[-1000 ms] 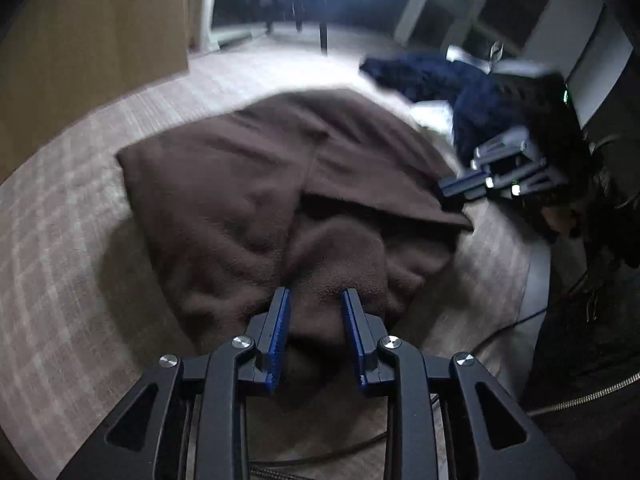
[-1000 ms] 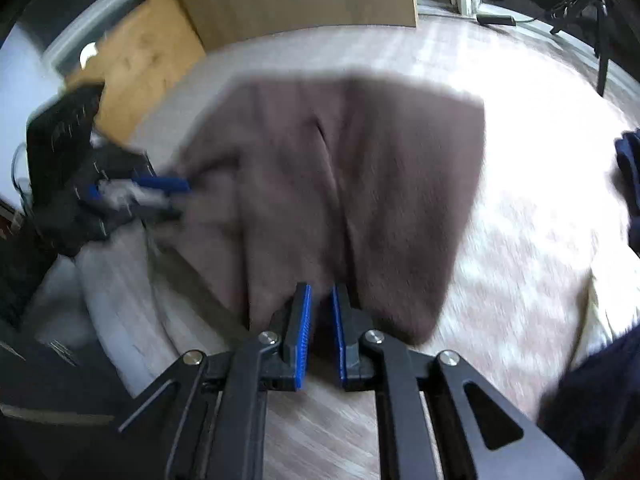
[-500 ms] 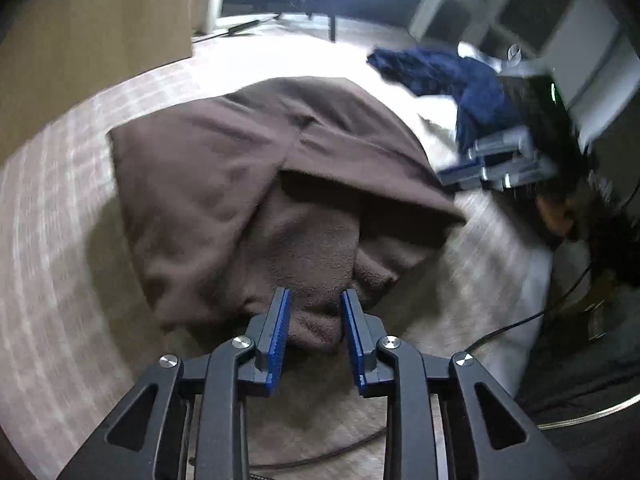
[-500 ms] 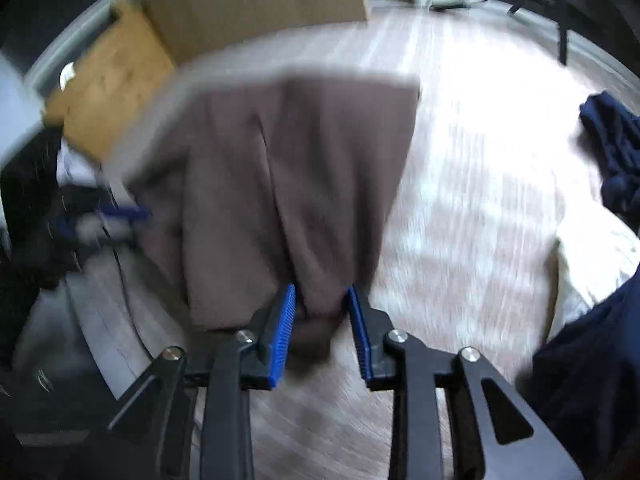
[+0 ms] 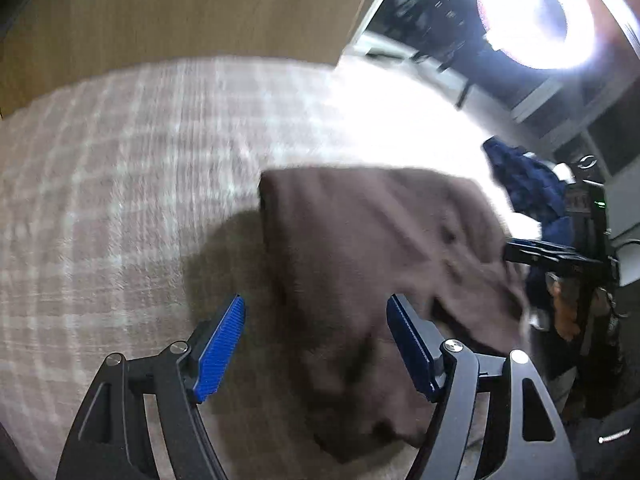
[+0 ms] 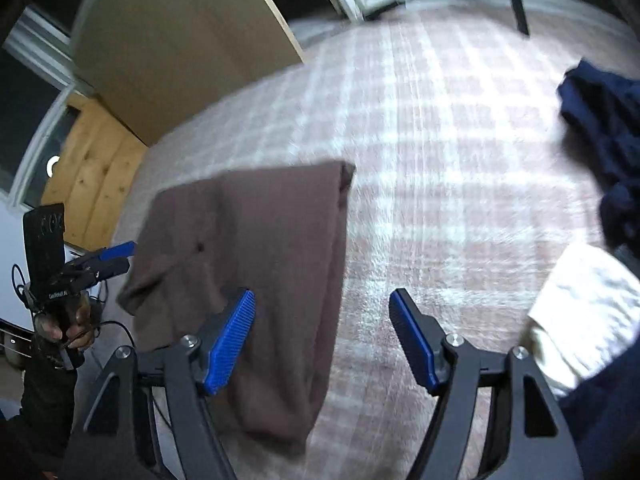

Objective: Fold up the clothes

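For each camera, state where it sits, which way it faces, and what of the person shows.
Left wrist: sits on the left tool, facing down at the brown garment on the checked blanket; its opening fingers frame the cloth untouched; the right tool shows at right.
Right wrist: sits on the right tool, opening, facing down at the blanket; the hand holding the left tool shows at left.
Shared: garment, blanket, navy clothes.

A home bedroom is showing here: a bed with a plaid bedspread (image 6: 440,160) is carrying loose clothes (image 6: 604,128), a wooden headboard (image 5: 180,12) is standing behind it, and a ring light (image 5: 536,20) is glaring beside the bed
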Demonstrator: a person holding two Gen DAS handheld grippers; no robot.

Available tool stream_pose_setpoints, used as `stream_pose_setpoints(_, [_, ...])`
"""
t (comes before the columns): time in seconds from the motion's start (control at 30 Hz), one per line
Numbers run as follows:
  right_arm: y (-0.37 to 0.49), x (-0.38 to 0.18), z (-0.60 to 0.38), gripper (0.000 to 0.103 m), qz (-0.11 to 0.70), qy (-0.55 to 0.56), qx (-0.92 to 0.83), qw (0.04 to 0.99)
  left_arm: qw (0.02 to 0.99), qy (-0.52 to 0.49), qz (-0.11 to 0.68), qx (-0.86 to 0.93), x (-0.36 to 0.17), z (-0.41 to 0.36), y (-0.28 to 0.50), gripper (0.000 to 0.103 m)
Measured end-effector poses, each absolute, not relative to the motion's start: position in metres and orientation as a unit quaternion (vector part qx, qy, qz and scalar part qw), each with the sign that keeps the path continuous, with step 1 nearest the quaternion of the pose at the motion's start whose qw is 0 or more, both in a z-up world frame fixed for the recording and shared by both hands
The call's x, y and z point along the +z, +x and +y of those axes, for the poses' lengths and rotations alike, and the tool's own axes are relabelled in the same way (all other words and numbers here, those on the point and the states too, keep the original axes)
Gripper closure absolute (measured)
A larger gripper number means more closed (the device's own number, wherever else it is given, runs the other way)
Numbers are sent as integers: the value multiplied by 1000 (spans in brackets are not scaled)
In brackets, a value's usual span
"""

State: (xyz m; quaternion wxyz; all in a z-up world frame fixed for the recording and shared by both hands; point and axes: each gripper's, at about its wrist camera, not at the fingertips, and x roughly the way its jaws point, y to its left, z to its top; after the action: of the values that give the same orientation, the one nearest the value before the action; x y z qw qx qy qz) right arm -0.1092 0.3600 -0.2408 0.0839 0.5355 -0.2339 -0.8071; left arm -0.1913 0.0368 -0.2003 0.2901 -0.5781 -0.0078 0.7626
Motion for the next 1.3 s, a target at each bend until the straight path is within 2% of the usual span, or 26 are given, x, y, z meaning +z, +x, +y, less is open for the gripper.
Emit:
stream_pose_setpoints(0.17, [-103,-255,359,34,-250,535,-799,115,306,-602,-7,737,-218,52,-191,33])
stream_pose_setpoints(0.37, [-103,-257,344,34,-208,535,-804,157,316,-610,0,727,-223,66,-190,32])
stream_pose_setpoints(0.4, [-102,-257,341,38,-203,534,-805,162,315,-609,3,728,-221,68,-189,34])
stream_pose_setpoints(0.43, [-102,-258,338,52,-202,532,-805,167,314,-607,7,730,-219,69,-188,35])
stream_pose_setpoints(0.5, [-105,-261,329,55,-215,529,-803,172,317,-602,6,733,-219,70,-187,45])
stream_pose_setpoints(0.57, [-104,-260,328,68,-219,525,-802,181,317,-594,2,739,-219,72,-189,51])
stream_pose_setpoints(0.63, [-103,-259,326,72,-228,522,-803,175,316,-586,-3,746,-219,72,-190,56])
stream_pose_setpoints(0.7, [-106,-253,329,77,-224,520,-807,167,314,-577,-9,754,-216,70,-189,67])
stream_pose_setpoints(0.73, [-105,-248,327,78,-221,519,-810,162,315,-573,-13,756,-215,68,-188,69])
stream_pose_setpoints(0.9, [-100,-215,318,81,-206,500,-828,150,339,-555,-29,760,-203,58,-184,76])
stream_pose_setpoints(1.03, [-99,-179,294,82,-190,475,-848,140,362,-533,-32,764,-182,41,-185,77])
stream_pose_setpoints(1.3, [-138,-132,211,82,-182,438,-866,161,342,-477,-11,809,-123,-59,-220,77])
